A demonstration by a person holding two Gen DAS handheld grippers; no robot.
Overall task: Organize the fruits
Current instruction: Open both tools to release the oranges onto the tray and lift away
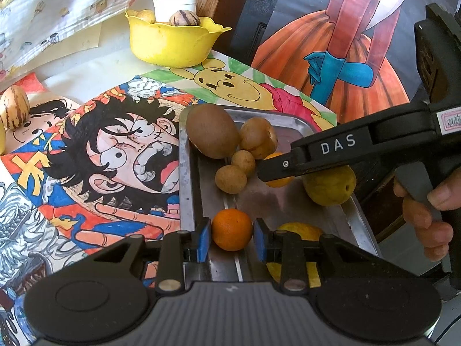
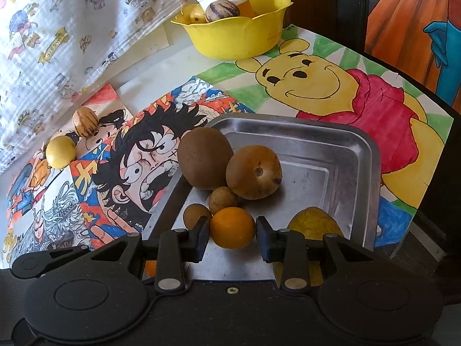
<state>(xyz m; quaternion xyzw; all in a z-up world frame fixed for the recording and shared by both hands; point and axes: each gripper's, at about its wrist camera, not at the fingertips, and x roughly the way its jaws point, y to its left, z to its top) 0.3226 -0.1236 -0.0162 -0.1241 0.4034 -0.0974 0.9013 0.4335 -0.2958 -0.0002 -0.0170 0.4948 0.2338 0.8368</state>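
We tilt both grippers down over the tray (image 2: pixel 371 155): left gripper (image 1: pixel 232 238) pinches an orange (image 1: pixel 232 229), right gripper (image 2: pixel 232 238) pinches a tangerine (image 2: pixel 232 227).

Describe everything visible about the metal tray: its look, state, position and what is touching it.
The metal tray is a shallow rectangular pan of dull silver metal with rounded corners, a raised rim and a stepped, scuffed floor. It lies flat on colourful cartoon drawings, in front of a yellow bowl. Inside, fruit clusters at one side: a large brown fruit, a tan fruit, two small brown ones and yellowish fruit. Both tongs reach over it, each closed on a small orange: left, right.
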